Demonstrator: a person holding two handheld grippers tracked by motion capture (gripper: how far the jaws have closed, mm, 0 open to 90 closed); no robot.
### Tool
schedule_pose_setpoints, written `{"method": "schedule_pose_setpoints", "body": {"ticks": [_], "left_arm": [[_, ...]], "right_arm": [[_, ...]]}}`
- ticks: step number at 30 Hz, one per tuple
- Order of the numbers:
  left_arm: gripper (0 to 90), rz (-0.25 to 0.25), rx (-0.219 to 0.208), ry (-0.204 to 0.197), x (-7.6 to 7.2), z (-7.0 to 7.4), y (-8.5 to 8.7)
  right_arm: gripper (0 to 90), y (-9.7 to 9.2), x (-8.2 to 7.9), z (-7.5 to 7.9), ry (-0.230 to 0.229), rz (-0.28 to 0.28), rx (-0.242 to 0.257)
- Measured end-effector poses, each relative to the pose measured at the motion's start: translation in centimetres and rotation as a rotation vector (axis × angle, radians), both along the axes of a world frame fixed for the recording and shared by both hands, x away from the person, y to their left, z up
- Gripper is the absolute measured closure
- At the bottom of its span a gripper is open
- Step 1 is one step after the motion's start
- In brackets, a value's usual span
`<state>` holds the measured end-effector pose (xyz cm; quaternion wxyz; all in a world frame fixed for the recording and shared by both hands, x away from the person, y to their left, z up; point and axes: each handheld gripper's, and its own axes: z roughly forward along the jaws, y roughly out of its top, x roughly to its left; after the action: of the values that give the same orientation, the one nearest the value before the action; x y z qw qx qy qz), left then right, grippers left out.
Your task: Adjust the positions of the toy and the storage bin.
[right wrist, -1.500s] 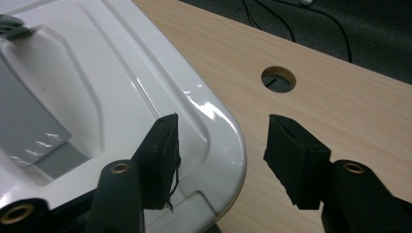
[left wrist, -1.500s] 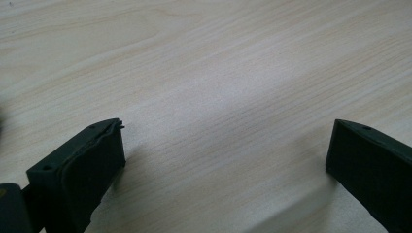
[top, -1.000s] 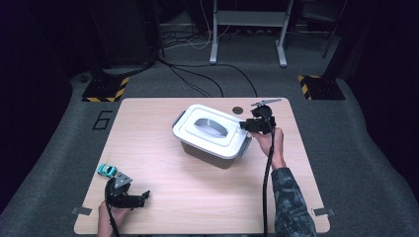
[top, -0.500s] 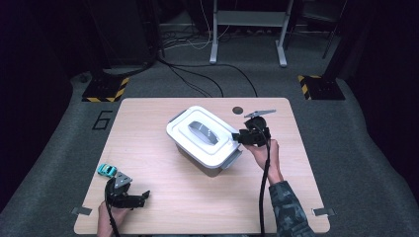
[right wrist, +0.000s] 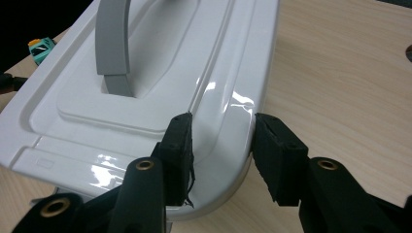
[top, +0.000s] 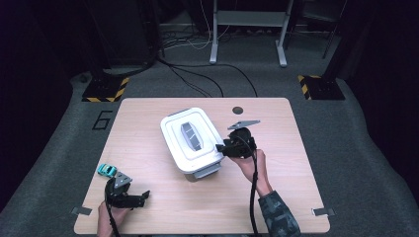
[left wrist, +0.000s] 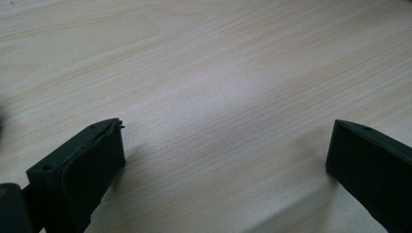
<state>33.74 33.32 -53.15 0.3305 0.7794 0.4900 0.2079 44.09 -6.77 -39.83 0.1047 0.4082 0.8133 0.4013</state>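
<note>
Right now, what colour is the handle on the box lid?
Grey, on a white lid; the handle shows best in the right gripper view.

place: lab/studio | cues: hazard-striped stand bases (top: 104,91), floor cables (top: 197,81), dark backdrop

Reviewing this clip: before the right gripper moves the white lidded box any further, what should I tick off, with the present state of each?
1. Right gripper has the white box by its lid rim: one jaw on top of the lid, the other outside the edge. Ok.
2. Firm pad contact on that rim: the jaws have just been opening slightly, and a sliver of gap shows by the outer jaw. Cannot tell.
3. Lid seated flat on the box: ok in the high view.
4. Grey handle lying in its recess, clear of the jaws: ok.
5. Left gripper open over bare table, out of the way: ok.
6. Toy car well apart from the box: ok.
</note>
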Motion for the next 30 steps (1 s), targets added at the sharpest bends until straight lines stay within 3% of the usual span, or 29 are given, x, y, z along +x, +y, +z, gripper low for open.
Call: {"method": "schedule_pose_setpoints", "body": {"ticks": [11,25,30], "left_arm": [[0.0,-0.004,0.0,0.006,0.0,0.0,0.0],[0.0,-0.001,-0.008,0.009,0.0,0.1,0.1],[0.0,-0.007,-0.019,0.008,-0.1,0.0,0.1]], "right_arm": [[56.2,3.2,-0.8,-0.4,0.009,0.054,0.035],[52.4,6.5,-1.3,-0.5,-0.017,0.115,0.052],[35.1,4.7,-1.5,-0.3,-0.06,0.075,0.076]]}}
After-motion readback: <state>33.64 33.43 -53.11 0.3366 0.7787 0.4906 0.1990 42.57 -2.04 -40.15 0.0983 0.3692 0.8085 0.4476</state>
